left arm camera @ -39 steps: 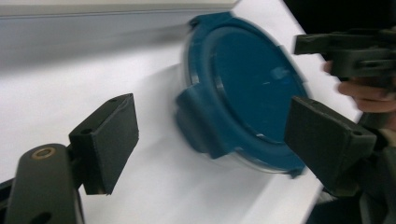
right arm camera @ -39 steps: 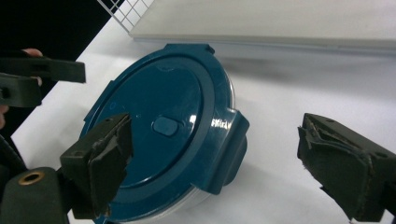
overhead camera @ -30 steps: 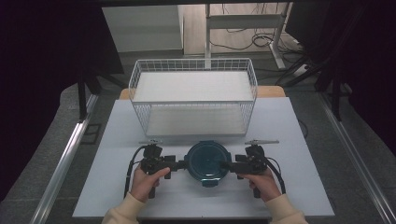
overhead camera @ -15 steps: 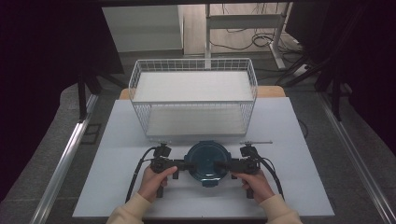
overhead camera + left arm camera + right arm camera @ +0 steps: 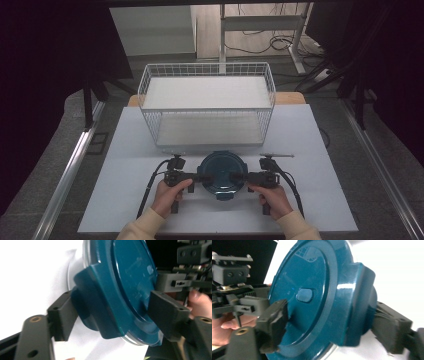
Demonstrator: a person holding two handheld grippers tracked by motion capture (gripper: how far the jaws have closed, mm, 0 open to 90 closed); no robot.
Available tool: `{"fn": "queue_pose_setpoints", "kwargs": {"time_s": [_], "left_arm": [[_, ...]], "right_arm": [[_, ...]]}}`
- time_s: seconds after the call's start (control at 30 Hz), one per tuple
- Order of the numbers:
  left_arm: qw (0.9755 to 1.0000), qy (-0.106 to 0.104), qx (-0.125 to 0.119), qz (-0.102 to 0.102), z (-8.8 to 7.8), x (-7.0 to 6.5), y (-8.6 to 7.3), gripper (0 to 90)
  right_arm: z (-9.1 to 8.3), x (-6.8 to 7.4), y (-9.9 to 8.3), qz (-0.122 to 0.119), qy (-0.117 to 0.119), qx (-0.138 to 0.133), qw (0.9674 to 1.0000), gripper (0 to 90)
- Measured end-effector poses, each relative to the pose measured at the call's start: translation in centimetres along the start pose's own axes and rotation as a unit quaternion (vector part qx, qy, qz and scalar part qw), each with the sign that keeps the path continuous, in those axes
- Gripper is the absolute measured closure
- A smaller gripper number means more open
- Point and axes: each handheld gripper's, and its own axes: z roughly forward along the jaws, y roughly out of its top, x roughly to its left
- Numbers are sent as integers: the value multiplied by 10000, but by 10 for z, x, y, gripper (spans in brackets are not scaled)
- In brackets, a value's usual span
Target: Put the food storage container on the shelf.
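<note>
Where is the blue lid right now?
In the high view the blue lid sits near the table's front edge, just before the wire basket, clamped between the left gripper and right gripper.

Both hands are gripping their tools near the table's front edge — left gripper [image 5: 204, 177] and right gripper [image 5: 235, 177] clamping the teal lid [image 5: 220, 171] from opposite sides.

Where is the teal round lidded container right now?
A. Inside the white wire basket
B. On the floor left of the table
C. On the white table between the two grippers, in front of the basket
C: the teal container sits on the white table between the left gripper and right gripper, in front of the wire basket.
</note>
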Motion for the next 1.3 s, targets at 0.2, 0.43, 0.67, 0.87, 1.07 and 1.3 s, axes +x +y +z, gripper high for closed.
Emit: {"fn": "queue_pose_setpoints", "kwargs": {"time_s": [0.2,0.43,0.67,0.87,1.07,1.3], "left_arm": [[10000,24,-46,-72,-1,-1,-1,290],[10000,44,-29,3,-3,-3,-2,294],[9998,104,-92,121,-6,-7,-4,320],[9994,164,-113,269,-9,-11,-6,345],[9991,191,-214,299,-12,-15,-7,380],[9989,209,-286,305,-15,-16,-7,400]], "right_arm": [[-5,-3,-1,56,92,-63,9999,285],[-6,-4,-1,-23,145,-55,9999,289],[-11,-6,-1,112,247,-230,9994,357],[-13,-2,-3,46,195,-284,9994,361],[-17,1,-4,33,167,-414,9990,378],[-19,8,-5,-239,92,-504,9984,386]]}}
